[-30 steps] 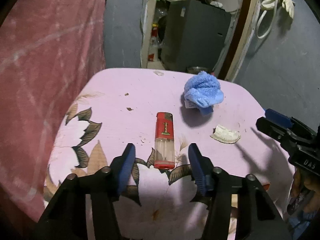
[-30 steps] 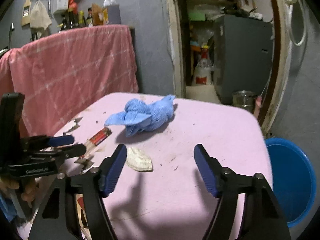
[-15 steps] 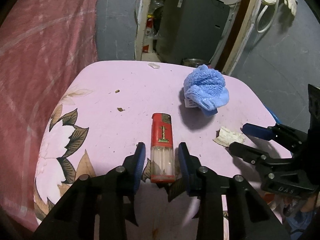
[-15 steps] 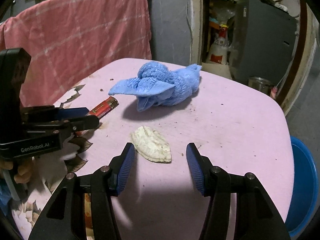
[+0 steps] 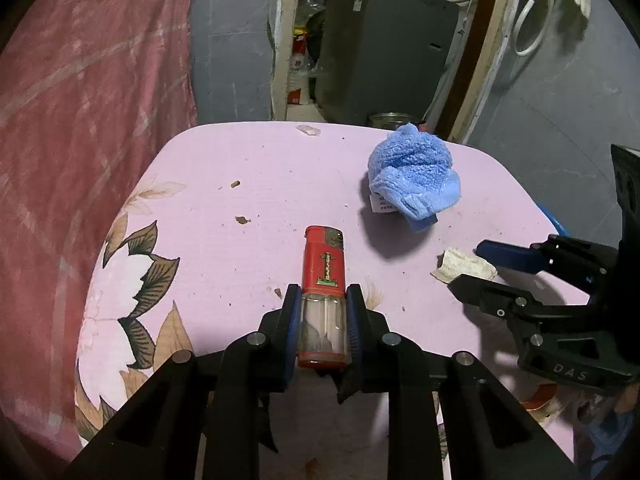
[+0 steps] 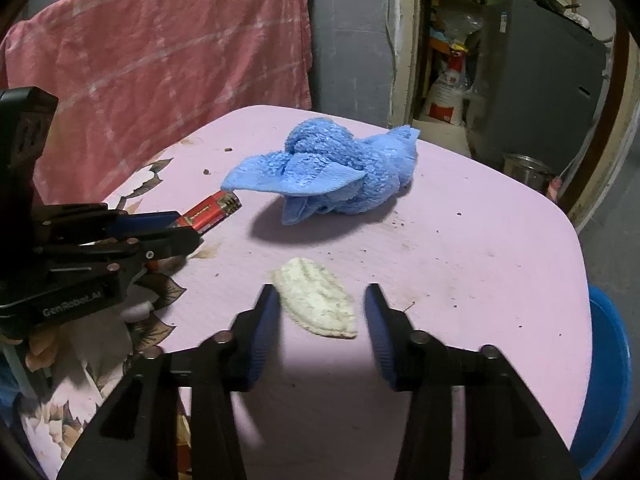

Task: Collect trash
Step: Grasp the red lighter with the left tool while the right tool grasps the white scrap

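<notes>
Both grippers closing — lighter (image 5: 322,304) pinched by left, scrap (image 6: 316,302) between right pads.

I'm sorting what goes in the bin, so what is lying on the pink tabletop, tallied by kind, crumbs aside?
Lighter: 1
Blue cloth: 1
Pale shell-like scrap: 1
Small pale bit at the far edge: 1
Total: 4

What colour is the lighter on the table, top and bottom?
The lighter has a red upper body with a gold emblem and a clear lower part with a red base, best seen in the left wrist view.
</notes>
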